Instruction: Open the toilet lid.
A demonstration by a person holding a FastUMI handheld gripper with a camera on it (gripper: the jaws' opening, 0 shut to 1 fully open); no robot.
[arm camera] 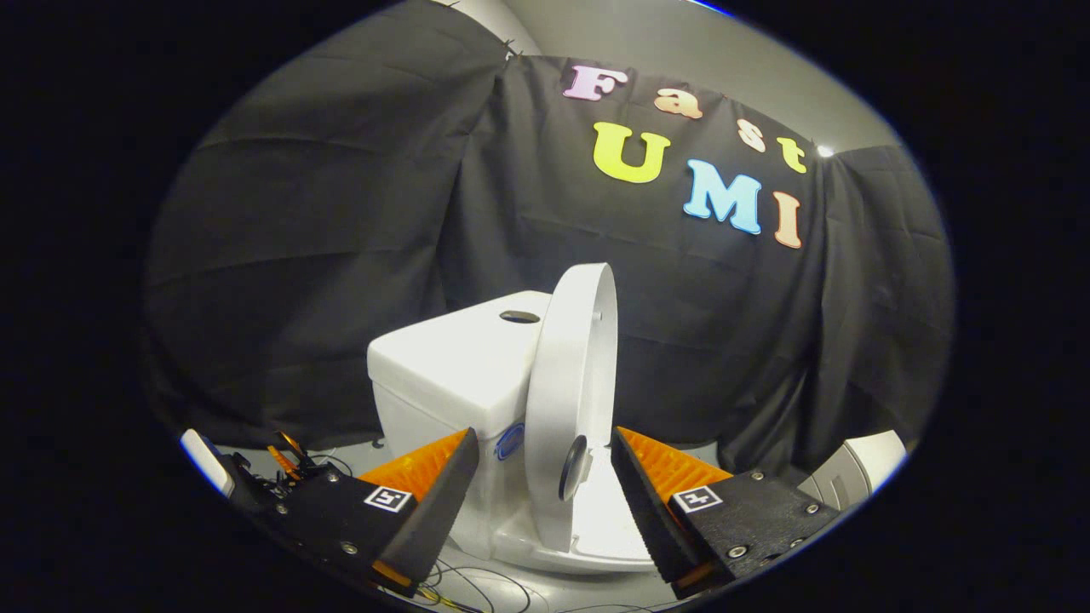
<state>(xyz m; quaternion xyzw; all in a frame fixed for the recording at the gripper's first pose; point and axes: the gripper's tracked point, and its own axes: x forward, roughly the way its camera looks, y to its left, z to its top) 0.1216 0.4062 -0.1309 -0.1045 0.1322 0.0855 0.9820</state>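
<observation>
Cables: a tangle of wires (294, 464) lay on the floor by the left finger, clear of the toilet's base.
Tank: the cistern (456, 362) stood left of the lid, flush button (519, 317) on its flat top, close behind the raised lid.
Left finger: spread wide of the lid, its tip level with the lid's lower edge and not touching it, as far as could be judged.
Lid: the toilet lid (566, 383) stood nearly upright, seen edge-on between the two fingers and just ahead of them, its top leaning slightly toward the tank; a dark bumper (575, 466) showed low on its inner face.
Gripper: the gripper (541, 485) was released, fingers parted and grasping nothing, the lid's lower part in the gap.
Seat: the seat and bowl rim (596, 536) lay below, between the fingertips.
Right finger: wide of the lid too, with clear space to it.
Step in hand: judged nearly finished; the lid looked past its balance point.
Doing it well: nudge the lid gently until it rests on the tank, then draw straight back, keeping both fingers off its edge so it cannot be dragged forward and fall shut.
</observation>
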